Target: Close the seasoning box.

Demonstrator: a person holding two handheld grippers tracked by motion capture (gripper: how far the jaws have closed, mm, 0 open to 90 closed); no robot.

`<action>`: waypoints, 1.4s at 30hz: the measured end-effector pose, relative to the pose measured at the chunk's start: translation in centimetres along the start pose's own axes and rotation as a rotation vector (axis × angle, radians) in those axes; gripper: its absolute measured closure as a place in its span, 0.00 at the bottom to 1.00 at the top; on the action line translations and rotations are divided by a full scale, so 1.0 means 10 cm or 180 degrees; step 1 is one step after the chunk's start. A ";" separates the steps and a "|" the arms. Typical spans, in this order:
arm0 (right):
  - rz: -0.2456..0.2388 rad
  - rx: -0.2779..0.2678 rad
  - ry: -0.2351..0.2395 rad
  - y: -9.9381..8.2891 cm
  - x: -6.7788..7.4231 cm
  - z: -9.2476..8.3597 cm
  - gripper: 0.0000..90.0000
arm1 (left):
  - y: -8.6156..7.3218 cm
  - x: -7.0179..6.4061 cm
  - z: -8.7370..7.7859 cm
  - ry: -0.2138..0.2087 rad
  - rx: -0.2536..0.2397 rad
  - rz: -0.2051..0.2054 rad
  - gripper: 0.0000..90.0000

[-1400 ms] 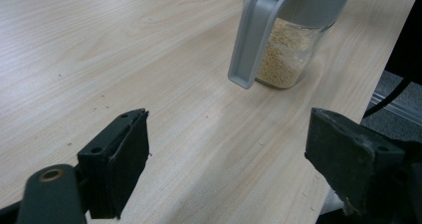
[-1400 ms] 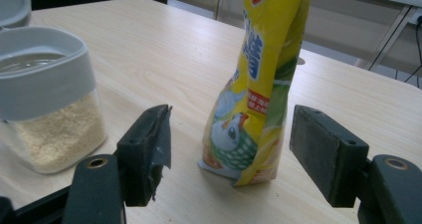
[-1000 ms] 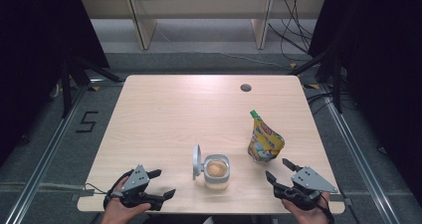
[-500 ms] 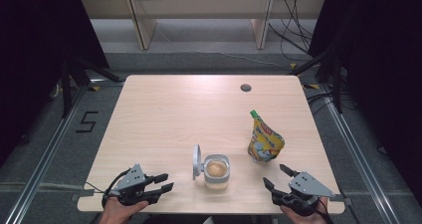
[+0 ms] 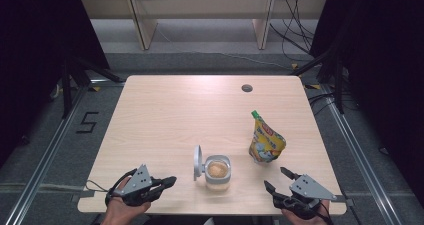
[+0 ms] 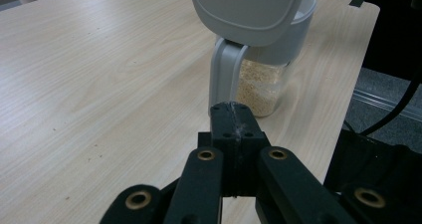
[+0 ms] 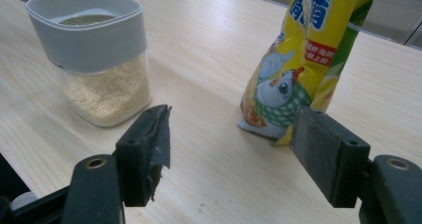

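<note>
A clear jar (image 5: 218, 172) with a grey collar and a flipped-up grey lid (image 5: 198, 162) stands near the table's front edge, part full of pale granules. Right of it a yellow pouch (image 5: 266, 140) with a green cap stands upright. At the front left my left gripper (image 5: 169, 181) points at the jar; its jaws have just been closing and now meet with nothing between them (image 6: 233, 119). At the front right my right gripper (image 5: 278, 179) is open, its jaws spread wide with nothing between them (image 7: 231, 144), the jar (image 7: 97, 55) and pouch (image 7: 303, 59) beyond them.
The wooden table (image 5: 175, 115) has a round cable hole (image 5: 246, 88) at the back right. Shelf legs and cables stand on the floor behind. A strip of floor tape shaped like a 5 (image 5: 87, 122) lies left of the table.
My left gripper's jaws have closed from wide apart to touching, with nothing in them. The right gripper has shifted slightly; jar and pouch have stayed in place.
</note>
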State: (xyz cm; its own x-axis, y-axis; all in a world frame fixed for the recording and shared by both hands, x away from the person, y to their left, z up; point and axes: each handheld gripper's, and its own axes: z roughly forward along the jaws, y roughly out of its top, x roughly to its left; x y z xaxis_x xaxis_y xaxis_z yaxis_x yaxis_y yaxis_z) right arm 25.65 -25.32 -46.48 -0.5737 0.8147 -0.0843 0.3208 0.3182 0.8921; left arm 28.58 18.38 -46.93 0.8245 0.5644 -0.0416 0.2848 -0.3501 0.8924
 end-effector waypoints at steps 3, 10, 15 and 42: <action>-0.0082 -0.0052 -0.0023 0.00 -0.02 0.01 0.36 | 0.08 0.01 0.07 -0.0064 -0.0001 0.0042 0.99; -0.0102 -0.0039 -0.0026 -0.01 -0.03 0.02 0.36 | 0.28 0.00 0.18 -0.0162 -0.0022 0.0072 0.99; -0.0014 0.0043 0.0032 -0.01 0.00 0.02 0.37 | 0.35 0.00 0.22 -0.0165 -0.0001 0.0088 0.99; -0.0001 0.0068 0.0061 -0.03 0.00 0.04 0.37 | 0.60 -0.02 0.27 -0.0283 -0.0117 0.0145 0.99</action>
State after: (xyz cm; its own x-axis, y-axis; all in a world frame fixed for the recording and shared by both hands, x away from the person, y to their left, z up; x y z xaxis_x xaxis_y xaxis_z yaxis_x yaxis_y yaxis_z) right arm 25.85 -25.28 -46.90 -0.5882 0.8051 -0.0759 0.3365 0.3290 0.8823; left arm 31.47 14.18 -42.74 0.8767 0.4794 -0.0388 0.2292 -0.3455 0.9100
